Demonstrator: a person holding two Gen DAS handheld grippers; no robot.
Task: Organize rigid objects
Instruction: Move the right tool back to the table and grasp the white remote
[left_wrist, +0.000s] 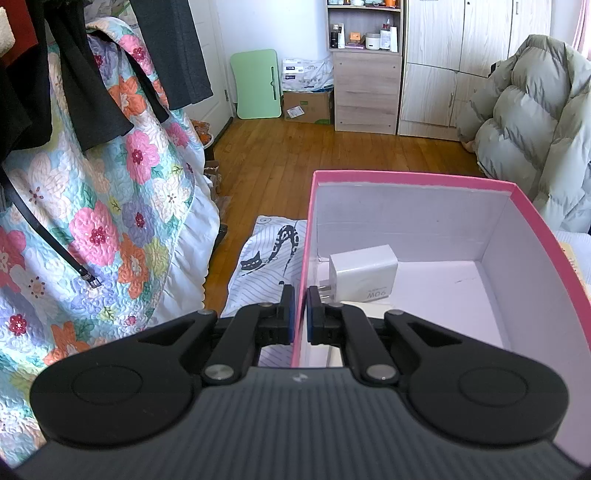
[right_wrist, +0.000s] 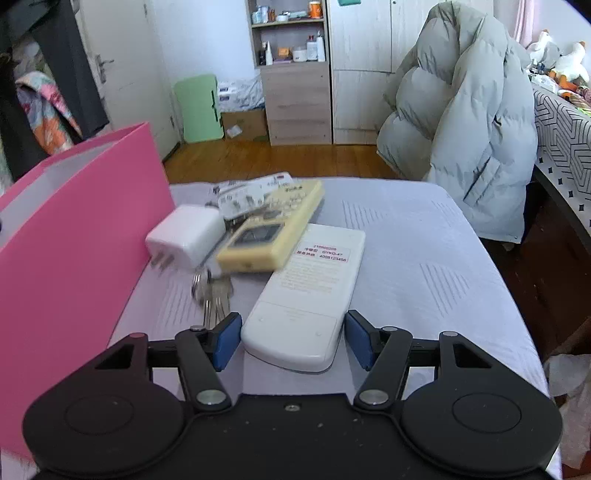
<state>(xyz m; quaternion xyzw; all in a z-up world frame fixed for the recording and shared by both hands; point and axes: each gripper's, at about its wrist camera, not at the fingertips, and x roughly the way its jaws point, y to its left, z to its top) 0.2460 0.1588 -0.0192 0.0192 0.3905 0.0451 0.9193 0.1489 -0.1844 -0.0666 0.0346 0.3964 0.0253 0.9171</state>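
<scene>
gripping the pink box (left_wrist: 308, 236) wall, left claw (left_wrist: 301, 295); right claw (right_wrist: 291, 334) released, straddling the "gykq-47" remote (right_wrist: 306, 291).

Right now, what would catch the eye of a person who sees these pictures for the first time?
First, the big pink cardboard box, its wall clamped by the left gripper, with a white charger block inside. Next, the long white remote control on the pale bedsheet, lying between the open pads of the right gripper.

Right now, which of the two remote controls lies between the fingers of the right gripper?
The white remote, lying label side up, with its near end inside the open right gripper. The yellowish remote lies farther away, partly resting on the white one.
</scene>
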